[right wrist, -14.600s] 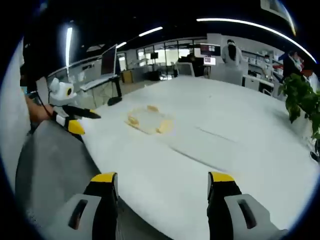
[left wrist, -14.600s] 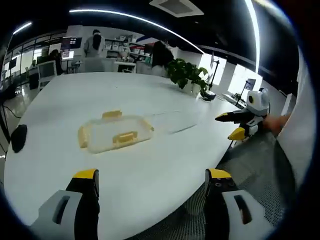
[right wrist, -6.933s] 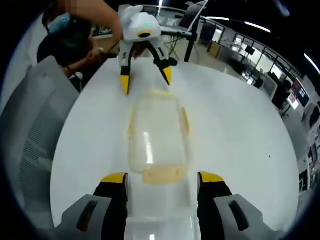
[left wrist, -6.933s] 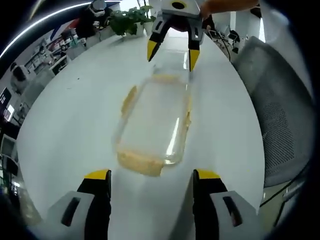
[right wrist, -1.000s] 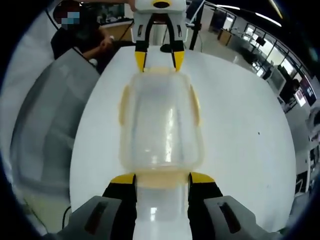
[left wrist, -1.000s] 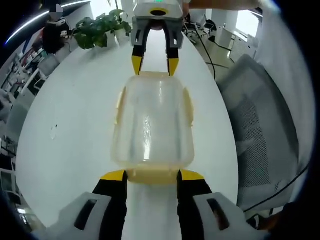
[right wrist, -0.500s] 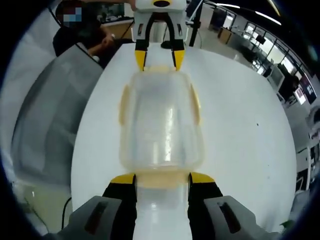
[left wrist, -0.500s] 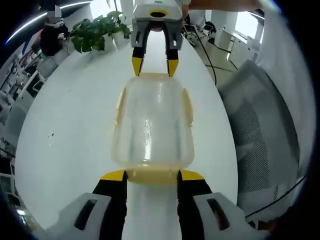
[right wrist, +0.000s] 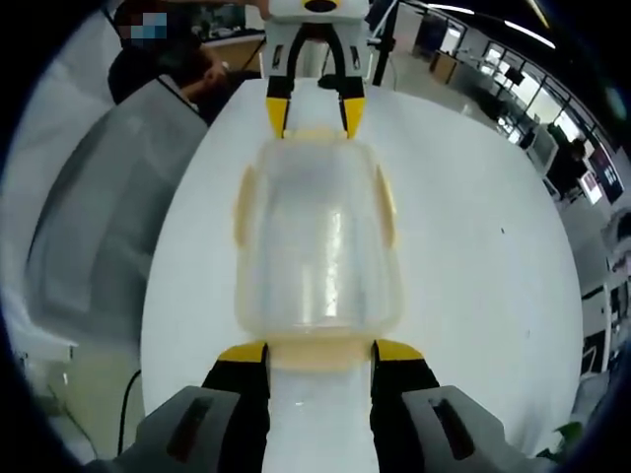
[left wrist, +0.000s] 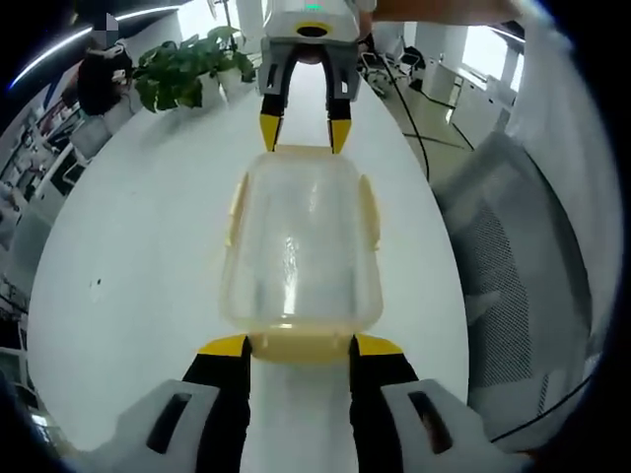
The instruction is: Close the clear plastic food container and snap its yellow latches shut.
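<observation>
The clear plastic container [left wrist: 301, 246] lies lengthwise on the white table [left wrist: 138, 246] with its lid on. My left gripper [left wrist: 301, 345] is shut on the yellow latch [left wrist: 301, 347] at the container's near end. At the far end, my right gripper [left wrist: 303, 133] has its tips on either side of the other end latch. In the right gripper view the same container [right wrist: 317, 246] runs from my right gripper [right wrist: 320, 353], shut on its end latch [right wrist: 320, 355], up to the left gripper [right wrist: 314, 113]. Yellow side latches [left wrist: 237, 207] [right wrist: 386, 207] lie against the long walls.
A grey mesh chair [left wrist: 513, 276] [right wrist: 99, 217] stands at the table's edge beside the container. A potted plant [left wrist: 182, 74] stands on the far part of the table. A person [right wrist: 168, 59] sits beyond the chair. Bare table [right wrist: 473, 246] spreads to the other side.
Both grippers came in from open and apart, took the container's two ends and narrowed onto the end latches. Over the last second only the background has slid slightly.
</observation>
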